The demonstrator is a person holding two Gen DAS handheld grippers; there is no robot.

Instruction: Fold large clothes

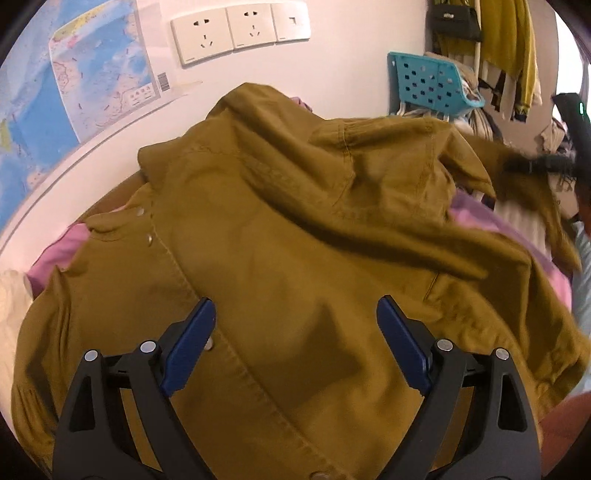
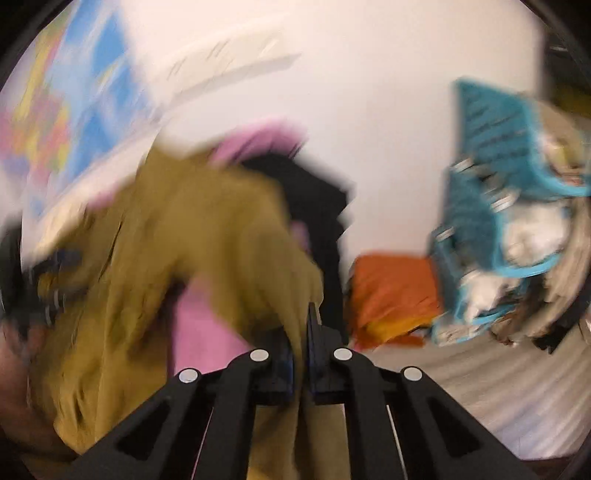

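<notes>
Your left gripper has bare olive jacket under its spread jaws; wall with sockets closes the far side; teal basket and hanging clothes crowd the right; orange cloth lies near that basket.

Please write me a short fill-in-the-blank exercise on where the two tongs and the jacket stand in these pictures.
1. The left tongs stand ____ above the jacket.
2. The right tongs are shut on the ____.
3. The basket by the wall is ____ in colour.
4. Above the jacket, the wall bears a map and a row of ____.

Missing words: open; jacket; blue; sockets
</notes>
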